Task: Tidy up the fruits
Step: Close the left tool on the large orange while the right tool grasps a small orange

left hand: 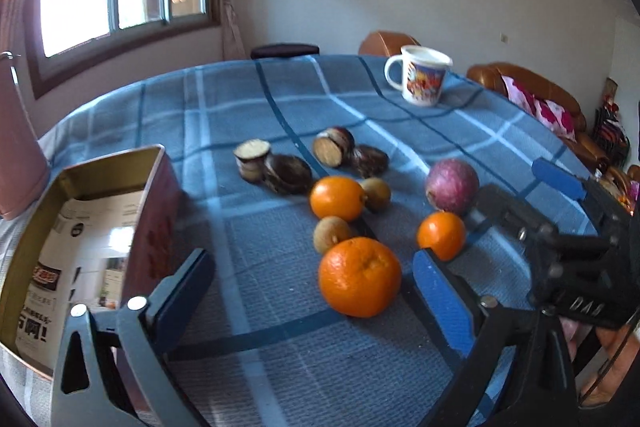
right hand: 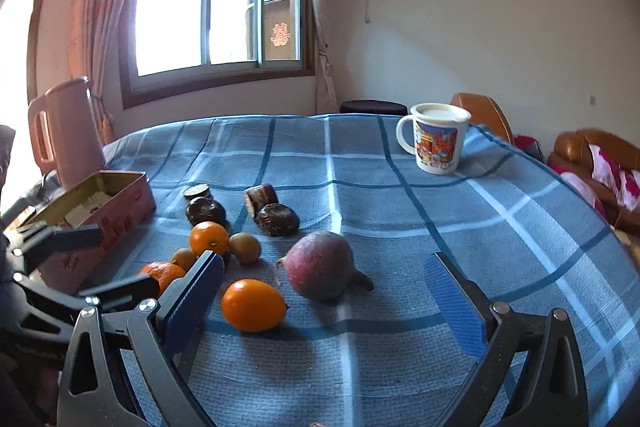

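Observation:
Three oranges lie on the blue checked cloth: a large one (left hand: 360, 277), a middle one (left hand: 338, 197) and a small one (left hand: 442, 235) (right hand: 254, 305). A purple-red fruit (left hand: 452, 185) (right hand: 320, 267) sits beside them. Two small brown fruits (left hand: 332, 233) (left hand: 376, 193) and several dark round pieces (left hand: 288, 173) lie further back. My left gripper (left hand: 312, 261) is open, and the large orange sits between its fingers untouched. My right gripper (right hand: 326, 259) is also open, with the purple-red fruit and the small orange just ahead of its fingertips.
An open tin box (left hand: 116, 163) (right hand: 120, 203) lined with printed paper stands at the left. A pink kettle (right hand: 68, 131) is behind it. A white printed mug (left hand: 422, 75) (right hand: 438, 139) stands at the far right of the table. Brown sofas lie beyond the table's right edge.

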Demonstrator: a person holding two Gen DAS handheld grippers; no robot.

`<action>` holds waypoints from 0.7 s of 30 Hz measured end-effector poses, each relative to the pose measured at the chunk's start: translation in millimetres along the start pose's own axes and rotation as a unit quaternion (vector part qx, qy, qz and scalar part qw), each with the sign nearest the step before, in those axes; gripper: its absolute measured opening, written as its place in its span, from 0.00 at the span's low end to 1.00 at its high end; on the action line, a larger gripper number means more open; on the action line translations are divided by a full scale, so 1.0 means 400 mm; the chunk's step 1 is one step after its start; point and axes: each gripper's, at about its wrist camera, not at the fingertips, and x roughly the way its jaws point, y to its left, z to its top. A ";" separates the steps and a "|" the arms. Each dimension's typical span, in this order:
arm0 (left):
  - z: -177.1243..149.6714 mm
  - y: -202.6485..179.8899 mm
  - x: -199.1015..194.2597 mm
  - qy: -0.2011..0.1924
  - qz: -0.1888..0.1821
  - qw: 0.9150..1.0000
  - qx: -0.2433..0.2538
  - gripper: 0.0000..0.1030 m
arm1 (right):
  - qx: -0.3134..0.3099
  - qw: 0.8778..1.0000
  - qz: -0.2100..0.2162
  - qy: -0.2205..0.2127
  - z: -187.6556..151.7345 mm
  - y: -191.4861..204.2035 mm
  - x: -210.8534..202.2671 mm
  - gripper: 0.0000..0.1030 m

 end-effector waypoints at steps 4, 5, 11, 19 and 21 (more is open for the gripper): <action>0.003 -0.015 0.034 0.027 -0.005 1.000 0.012 0.86 | 0.023 1.000 0.005 0.002 0.003 -0.022 0.001 0.98; 0.004 -0.020 0.042 0.034 -0.009 0.999 0.017 0.82 | 0.029 1.000 0.008 0.001 0.003 -0.026 0.000 0.98; 0.004 -0.042 0.082 0.080 -0.041 0.995 0.036 0.59 | 0.035 0.999 0.026 0.016 0.003 -0.026 0.013 0.84; 0.000 0.003 0.050 0.043 -0.055 0.998 -0.009 0.48 | -0.040 0.997 0.047 0.040 -0.006 0.036 0.025 0.61; -0.001 0.027 0.036 0.027 -0.059 0.997 -0.033 0.48 | -0.059 0.996 0.051 0.045 -0.010 0.051 0.027 0.59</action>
